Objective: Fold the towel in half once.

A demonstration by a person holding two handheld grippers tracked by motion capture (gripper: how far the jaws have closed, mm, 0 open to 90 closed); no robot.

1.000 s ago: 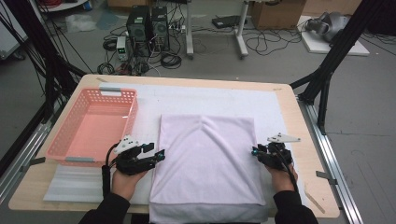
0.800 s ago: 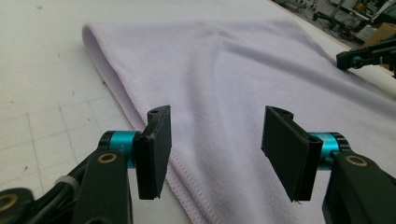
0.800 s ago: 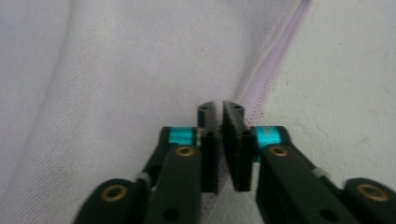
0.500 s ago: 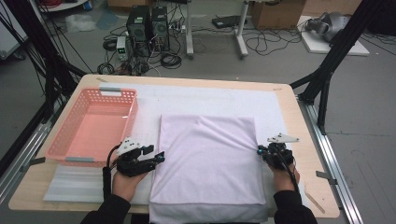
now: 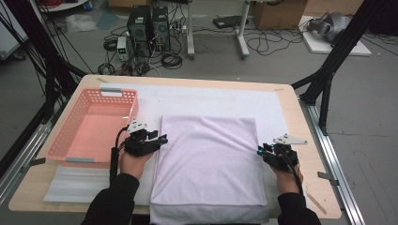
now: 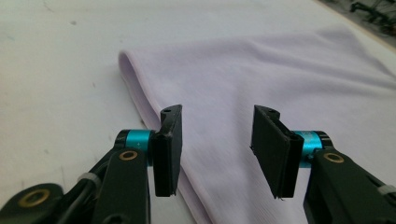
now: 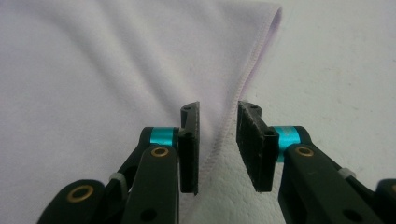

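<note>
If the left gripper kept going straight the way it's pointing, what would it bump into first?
Most likely the folded lilac cloth. The left gripper has its jaws apart, pointing across the cloth's left edge, and nothing is between them yet. How high they sit above the fabric is hard to judge, so they might skim over it.

Cloth (image 5: 209,159): pale lilac fabric, matt, soft fine nap; stitched hem visible along its edge in the right gripper view.
Mat (image 5: 211,101) under it: white, matt, faintly pebbled, foam-like.
Table (image 5: 307,140): light wood, smooth, low sheen at the rim.
Basket (image 5: 89,129), at 9 o'clock from the cloth: pink plastic, slightly glossy, perforated lattice walls.
Left gripper (image 6: 217,142): matt black plastic jaws, rough dark pads, glossy teal anodised metal collars, brass-coloured rivets.
</note>
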